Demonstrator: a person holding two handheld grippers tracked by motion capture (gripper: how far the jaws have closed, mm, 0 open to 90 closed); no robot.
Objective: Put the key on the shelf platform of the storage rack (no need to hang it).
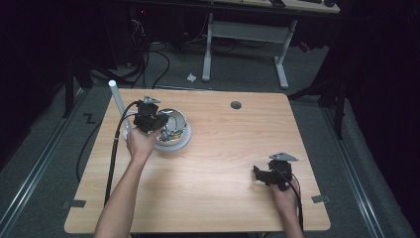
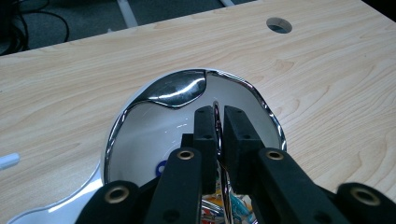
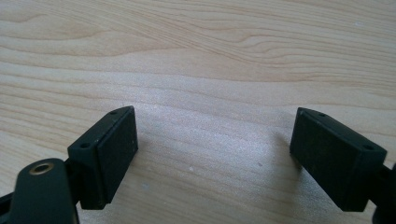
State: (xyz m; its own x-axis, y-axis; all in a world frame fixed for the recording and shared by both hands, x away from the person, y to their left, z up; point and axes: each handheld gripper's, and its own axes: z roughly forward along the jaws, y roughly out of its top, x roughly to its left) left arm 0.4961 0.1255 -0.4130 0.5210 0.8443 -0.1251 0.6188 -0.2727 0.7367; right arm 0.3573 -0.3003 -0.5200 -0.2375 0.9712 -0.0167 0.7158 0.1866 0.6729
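A shiny metal bowl stands tilted on its side at the table's far left, over a white round dish. Small colourful pieces lie inside it. My left gripper is shut on the bowl's thin chrome rim. In the left gripper view the two black jaws pinch that rim, with the bowl curving away behind them and the colourful pieces below. My right gripper rests low at the front right, well apart from the bowl. It stands open over bare wood, nothing between its pads.
A white tube stands upright just left of the bowl. A round cable hole sits in the wooden table near its far edge. Cables trail off the left side, and a desk frame stands on the floor beyond.
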